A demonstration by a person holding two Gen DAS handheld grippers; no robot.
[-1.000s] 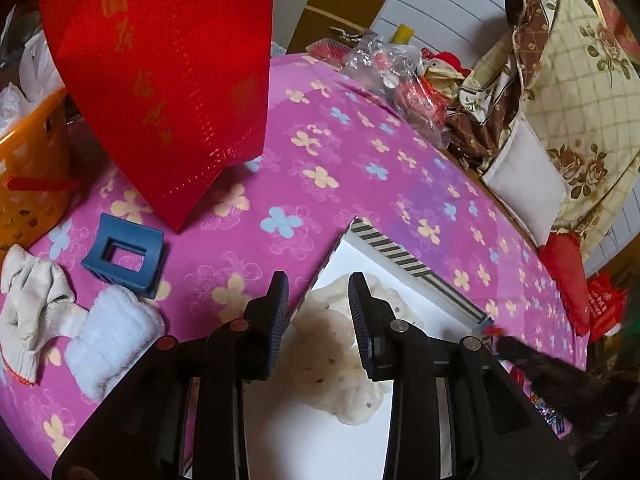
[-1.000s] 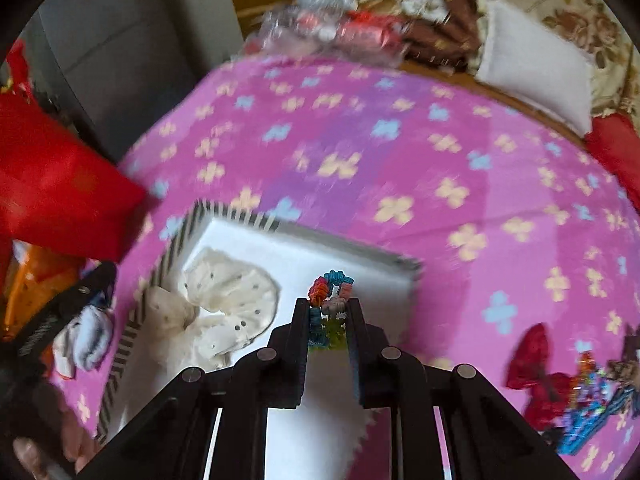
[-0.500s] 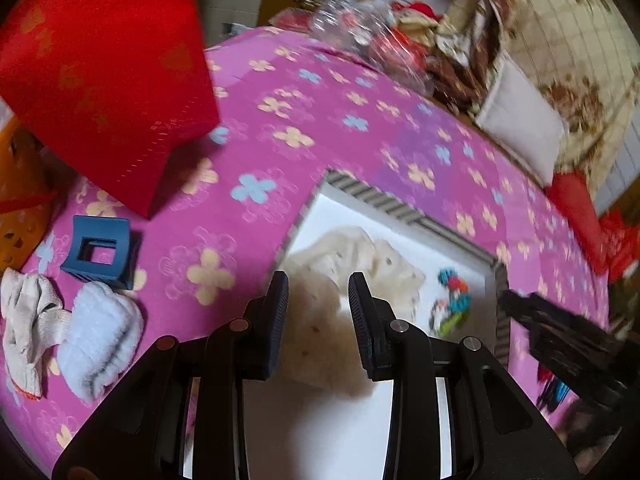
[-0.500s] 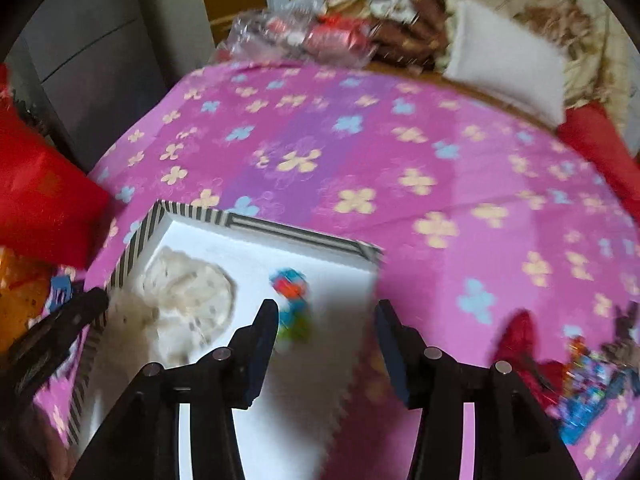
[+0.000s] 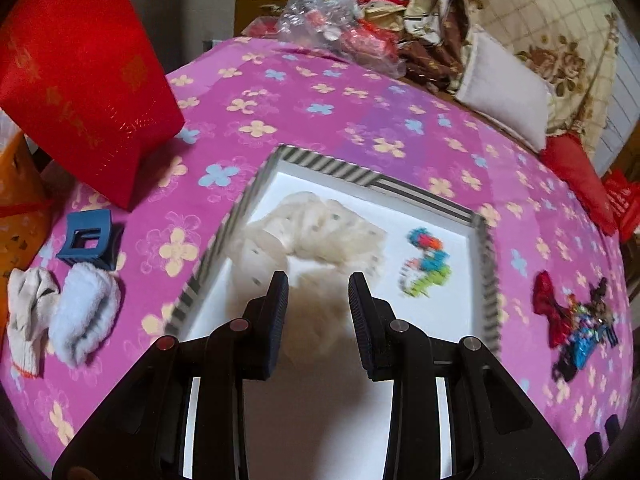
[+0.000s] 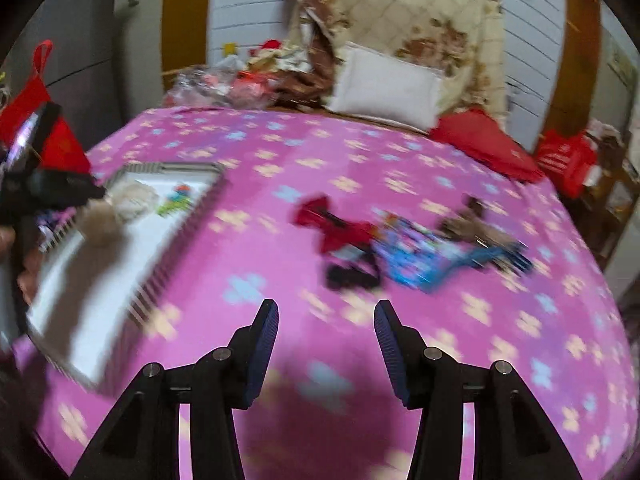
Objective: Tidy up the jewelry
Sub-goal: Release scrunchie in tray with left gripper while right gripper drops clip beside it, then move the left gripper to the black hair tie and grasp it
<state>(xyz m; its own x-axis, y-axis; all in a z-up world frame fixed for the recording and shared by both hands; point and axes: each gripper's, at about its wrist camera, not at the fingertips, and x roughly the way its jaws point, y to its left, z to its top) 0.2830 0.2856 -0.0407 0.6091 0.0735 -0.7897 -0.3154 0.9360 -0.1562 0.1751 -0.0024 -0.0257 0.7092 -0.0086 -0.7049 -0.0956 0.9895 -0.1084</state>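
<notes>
Left hand-held gripper (image 5: 318,286) part open, empty, over tray (image 5: 332,166) holding scrunchie (image 5: 320,224). Right hand-held gripper (image 6: 326,314) open, empty; clips (image 6: 404,240) just ahead.

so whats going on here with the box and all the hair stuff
A person holding tongs in each hand is sorting hair accessories into a white striped-edge box on a pink flowered cloth. The box holds a cream dotted scrunchie and a colourful beaded piece. The right tongs are open and empty, aimed toward the loose pile of bows and clips outside the box. The left tongs hover open over the scrunchie, gripping nothing.
</notes>
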